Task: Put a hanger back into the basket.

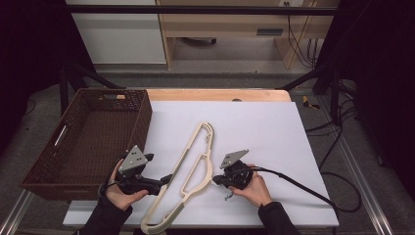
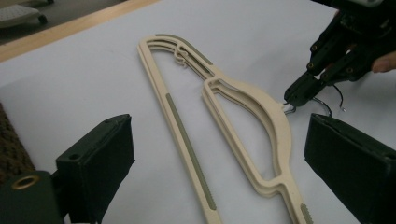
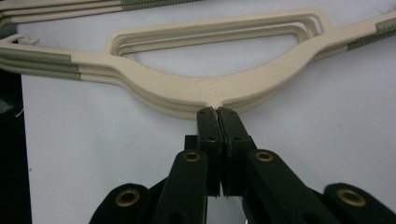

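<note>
Wicker basket [image 1: 88, 142] left of hangers [image 1: 195, 166] — perhaps clear.

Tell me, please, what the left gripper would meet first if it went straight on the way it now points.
Most likely the stack of cream hangers on the white table cover: the open left gripper points at its long bar, though how high it hovers is unclear.

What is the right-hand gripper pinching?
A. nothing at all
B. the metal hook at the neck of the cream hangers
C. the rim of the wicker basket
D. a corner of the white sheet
B: the right gripper has its jaws shut at the neck of the cream hangers, where the metal hook comes out.
</note>
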Tool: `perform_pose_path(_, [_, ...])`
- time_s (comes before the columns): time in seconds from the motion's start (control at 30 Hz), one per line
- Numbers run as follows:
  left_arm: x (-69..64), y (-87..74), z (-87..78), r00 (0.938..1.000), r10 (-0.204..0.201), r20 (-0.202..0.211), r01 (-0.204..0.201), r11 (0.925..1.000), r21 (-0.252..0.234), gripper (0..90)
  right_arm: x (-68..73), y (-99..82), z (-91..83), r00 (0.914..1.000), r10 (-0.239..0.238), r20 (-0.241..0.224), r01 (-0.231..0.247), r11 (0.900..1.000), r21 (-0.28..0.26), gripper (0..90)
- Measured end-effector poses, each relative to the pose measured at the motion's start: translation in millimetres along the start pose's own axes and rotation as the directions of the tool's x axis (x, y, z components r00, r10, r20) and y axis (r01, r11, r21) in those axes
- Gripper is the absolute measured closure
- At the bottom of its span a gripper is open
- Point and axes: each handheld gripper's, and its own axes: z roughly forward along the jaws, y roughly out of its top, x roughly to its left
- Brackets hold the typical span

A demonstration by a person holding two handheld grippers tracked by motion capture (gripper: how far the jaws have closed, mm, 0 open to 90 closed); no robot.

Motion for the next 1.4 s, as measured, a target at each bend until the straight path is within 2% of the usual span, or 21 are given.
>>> perform_pose_path(0.07, [-2.6, 0.1, 3.2, 1.0000, 0.002, 0.007, -0.002, 0.9999, 0.012, 10.3, -0.9, 0.6, -1.7, 0.9999, -0.002, -0.016, 0.002, 1.0000, -0.001, 88.8])
perform_pose_path(0.1, [-7.7, 0.3, 9.4, 0.9997, 0.015, 0.020, -0.015, 0.9993, 0.034, 11.0, -0.2, 1.2, -2.1, 0.9999, 0.008, -0.008, -0.008, 0.9999, -0.008, 88.8])
perform_pose_path(0.2, [-15.6, 1.0, 18.4, 0.9989, 0.024, 0.040, -0.026, 0.9982, 0.055, 13.6, -0.4, 2.8, -5.1, 0.9998, 0.014, -0.013, -0.014, 0.9998, -0.015, 88.8])
perform_pose_path(0.33, [-26.6, 2.3, 31.5, 0.9967, 0.052, 0.062, -0.058, 0.9941, 0.092, 17.8, -0.1, 4.5, -8.3, 0.9996, 0.025, -0.010, -0.025, 0.9993, -0.029, 88.8])
perform_pose_path(0.43, [-32.3, 2.6, 39.2, 0.9955, 0.058, 0.075, -0.067, 0.9912, 0.114, 20.7, 0.4, 5.6, -10.7, 0.9995, 0.029, -0.013, -0.029, 0.9992, -0.026, 88.8])
perform_pose_path(0.47, [-37.3, 2.9, 46.3, 0.9941, 0.071, 0.082, -0.082, 0.9875, 0.135, 21.8, 0.6, 6.1, -11.1, 0.9994, 0.033, -0.013, -0.033, 0.9990, -0.029, 88.8])
perform_pose_path(0.67, [-46.0, 2.1, 64.9, 0.9872, 0.095, 0.128, -0.119, 0.9736, 0.195, 28.8, 0.4, 7.5, -12.7, 0.9996, 0.026, -0.011, -0.027, 0.9992, -0.031, 88.9])
perform_pose_path(0.73, [-47.4, 1.8, 71.3, 0.9841, 0.111, 0.138, -0.140, 0.9646, 0.223, 31.2, 0.6, 7.9, -13.2, 0.9997, 0.021, -0.013, -0.021, 0.9994, -0.029, 88.9])
perform_pose_path(0.87, [-49.4, 0.4, 84.3, 0.9801, 0.124, 0.155, -0.161, 0.9520, 0.260, 36.9, 1.2, 8.2, -13.5, 0.9997, 0.023, -0.011, -0.023, 0.9993, -0.030, 88.9])
perform_pose_path(0.93, [-50.4, -1.1, 89.4, 0.9754, 0.143, 0.168, -0.186, 0.9407, 0.283, 40.0, 1.2, 8.3, -13.8, 0.9998, 0.019, -0.011, -0.019, 0.9993, -0.031, 88.9])
perform_pose_path(1.0, [-50.5, -2.7, 93.4, 0.9735, 0.152, 0.171, -0.199, 0.9323, 0.302, 43.1, 1.7, 8.6, -14.2, 0.9997, 0.020, -0.014, -0.020, 0.9993, -0.032, 88.9])
perform_pose_path(1.1, [-50.4, -3.5, 96.1, 0.9718, 0.154, 0.179, -0.204, 0.9284, 0.311, 48.5, 2.3, 9.1, -14.7, 0.9997, 0.024, -0.010, -0.024, 0.9990, -0.037, 88.8])
perform_pose_path(1.23, [-49.2, -4.0, 98.2, 0.9738, 0.137, 0.182, -0.190, 0.9290, 0.318, 56.2, 3.0, 9.3, -15.6, 0.9997, 0.024, -0.009, -0.024, 0.9991, -0.034, 88.8])
perform_pose_path(1.3, [-48.9, -4.5, 99.0, 0.9734, 0.138, 0.183, -0.192, 0.9257, 0.326, 60.7, 3.1, 9.3, -15.6, 0.9997, 0.024, -0.011, -0.024, 0.9990, -0.037, 88.8])
perform_pose_path(1.4, [-48.9, -5.0, 99.7, 0.9736, 0.129, 0.188, -0.186, 0.9260, 0.328, 66.1, 3.4, 9.8, -16.0, 0.9998, 0.019, -0.010, -0.019, 0.9988, -0.044, 88.8])
